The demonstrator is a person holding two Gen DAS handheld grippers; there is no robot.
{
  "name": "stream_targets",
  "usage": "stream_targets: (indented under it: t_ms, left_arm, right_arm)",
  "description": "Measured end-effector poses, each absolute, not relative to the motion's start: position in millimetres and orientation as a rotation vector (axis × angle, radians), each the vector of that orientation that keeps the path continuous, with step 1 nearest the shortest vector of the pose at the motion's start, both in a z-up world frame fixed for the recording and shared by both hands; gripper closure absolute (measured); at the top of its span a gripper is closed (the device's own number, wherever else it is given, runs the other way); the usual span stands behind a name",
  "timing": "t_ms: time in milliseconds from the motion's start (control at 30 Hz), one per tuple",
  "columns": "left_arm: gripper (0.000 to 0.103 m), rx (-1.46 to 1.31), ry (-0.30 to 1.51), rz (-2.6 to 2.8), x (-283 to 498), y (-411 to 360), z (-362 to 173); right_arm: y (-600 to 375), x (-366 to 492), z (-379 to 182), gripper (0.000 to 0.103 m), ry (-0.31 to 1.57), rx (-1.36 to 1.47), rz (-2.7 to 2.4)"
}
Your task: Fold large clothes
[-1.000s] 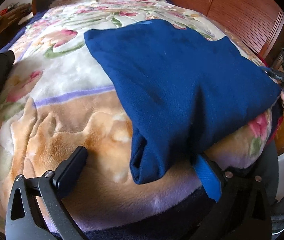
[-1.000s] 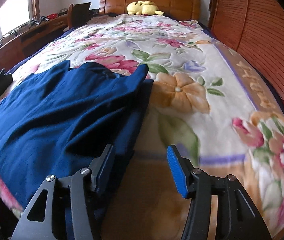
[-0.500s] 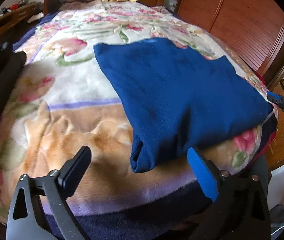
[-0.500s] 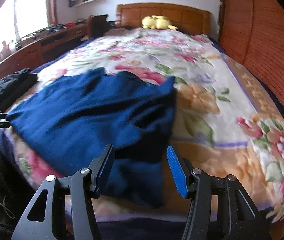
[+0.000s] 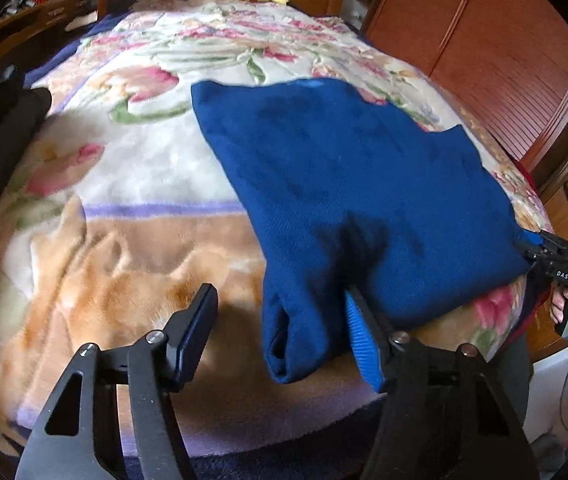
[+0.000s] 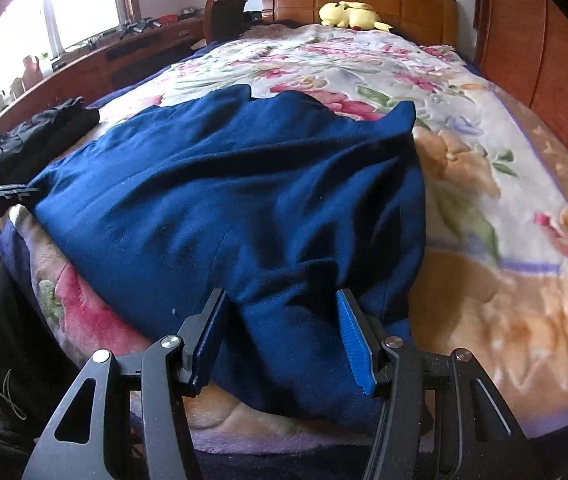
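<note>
both jaws gape wide at the near edge of a soft, limp navy garment (image 5: 355,184) on the floral blanket (image 5: 124,208), left gripper (image 5: 280,332) and right gripper (image 6: 280,332) flanking corners best pinched through every layer.

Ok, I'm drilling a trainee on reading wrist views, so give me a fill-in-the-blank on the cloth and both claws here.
1. The garment lying on the floral blanket is dark ____.
2. The right claw is ____, its fingers either side of a fold of the garment.
3. The left claw is ____.
4. The plush toy by the headboard is ____.

Missing words: blue; open; open; yellow
</note>
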State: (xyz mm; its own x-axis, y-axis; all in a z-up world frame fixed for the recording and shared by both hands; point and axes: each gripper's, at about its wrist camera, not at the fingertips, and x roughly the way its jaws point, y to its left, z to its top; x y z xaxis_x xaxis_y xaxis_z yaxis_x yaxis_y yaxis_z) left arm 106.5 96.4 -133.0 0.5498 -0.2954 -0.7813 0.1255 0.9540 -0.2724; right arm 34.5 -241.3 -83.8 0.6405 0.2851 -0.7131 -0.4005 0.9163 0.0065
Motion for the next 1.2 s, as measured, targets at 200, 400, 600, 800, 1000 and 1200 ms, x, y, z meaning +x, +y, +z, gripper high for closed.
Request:
stream_targets:
  t_ms: [200, 400, 600, 800, 1000, 1200]
  left_arm:
    - [0.041, -0.266, 0.956, -0.273, 109, 95, -140]
    - [0.087, -0.254, 0.932, -0.342, 112, 79, -113]
    - [0.088, -0.172, 0.801, -0.421, 123, 38, -38]
    - [0.089, 0.02, 0.727, -0.591, 156, -77, 21]
    - [0.089, 0.104, 0.755, -0.795, 182, -199, 29]
    - [0.088, 0.179, 0.846, -0.872, 179, -279, 3]
  right_arm:
    - [-244, 33, -84, 0.047, 0.765, -0.165, 0.388]
    - [-236, 34, -86, 0.047, 0.744, -0.154, 0.383]
    - [-249, 26, -78, 0.047, 0.71, -0.083, 0.37]
    - [-266, 6, -75, 0.047, 0.684, -0.076, 0.332]
    - [-293, -19, -70, 0.047, 0.652, -0.055, 0.272]
    - [-313, -38, -70, 0.047, 0.653, -0.017, 0.227]
